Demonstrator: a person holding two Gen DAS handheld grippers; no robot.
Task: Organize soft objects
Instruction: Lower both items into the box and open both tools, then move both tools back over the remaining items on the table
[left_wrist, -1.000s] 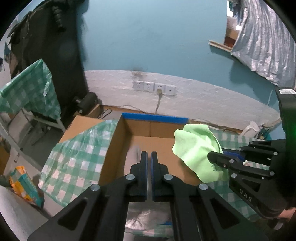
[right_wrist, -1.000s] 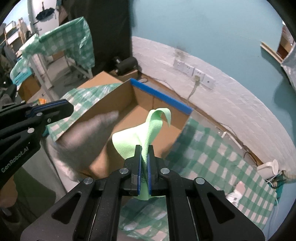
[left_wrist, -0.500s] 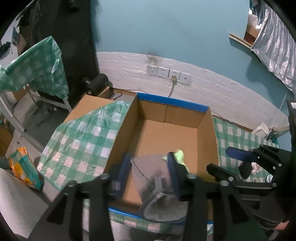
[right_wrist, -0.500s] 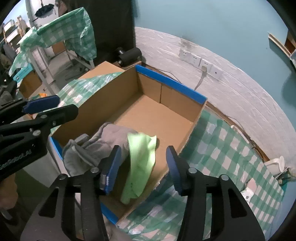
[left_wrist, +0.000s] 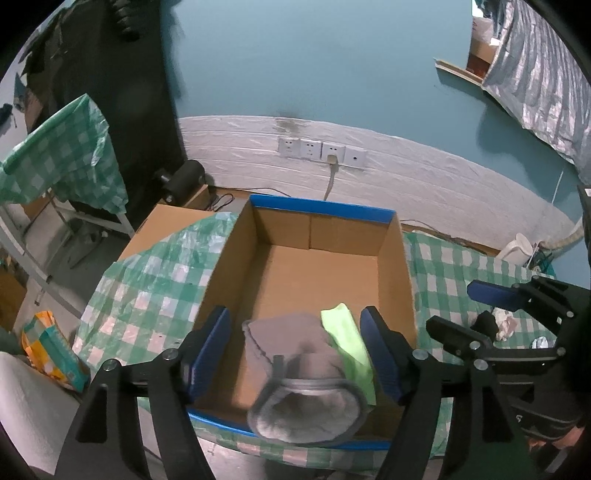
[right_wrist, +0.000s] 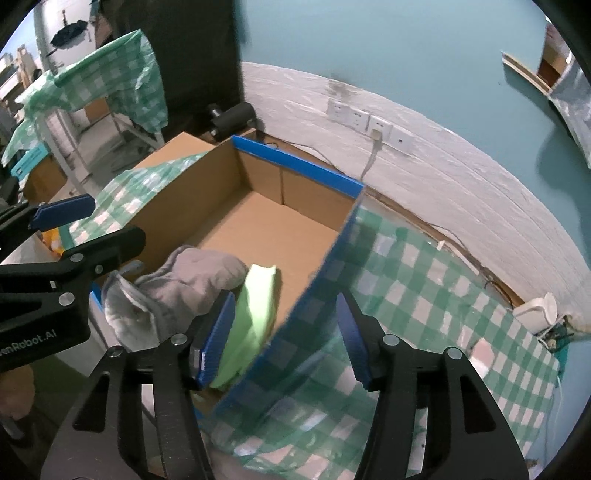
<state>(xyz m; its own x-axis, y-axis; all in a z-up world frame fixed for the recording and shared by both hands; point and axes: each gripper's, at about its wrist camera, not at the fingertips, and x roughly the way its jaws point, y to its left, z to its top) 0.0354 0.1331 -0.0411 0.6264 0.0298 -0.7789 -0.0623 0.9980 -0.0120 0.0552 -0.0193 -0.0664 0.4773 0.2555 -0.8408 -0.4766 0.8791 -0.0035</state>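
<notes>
Cardboard box (left_wrist: 325, 280), blue-taped rim, sits on a green checked cloth (left_wrist: 147, 291); box floor bare toward twelve o'clock.

Left gripper (left_wrist: 295, 350): jaws wide and opening. Grey garment (left_wrist: 299, 373) sits between the pads in that view, but neither pad presses on it. It lies in the box's near end, its rounded cuff slumped over the near rim at six o'clock.

Right gripper (right_wrist: 284, 332): jaws at medium spread, opening. Green cloth (right_wrist: 251, 314) shows past its left pad, lying loose inside the box against the right-hand wall; the wall itself runs up between the jaws. Not gripped.

Both soft items are in the box, side by side and touching: grey at nine o'clock of green in the left wrist view. Green cloth's long axis runs twelve to six, along the wall.

Judgement: drop looks done. The grey garment's overhang is the loose end; it lies dead ahead of the left gripper, the nearer hand, and would need a nudge toward twelve o'clock.

More small items (left_wrist: 502, 325) lie on the checked cloth at three o'clock, near the right gripper.
</notes>
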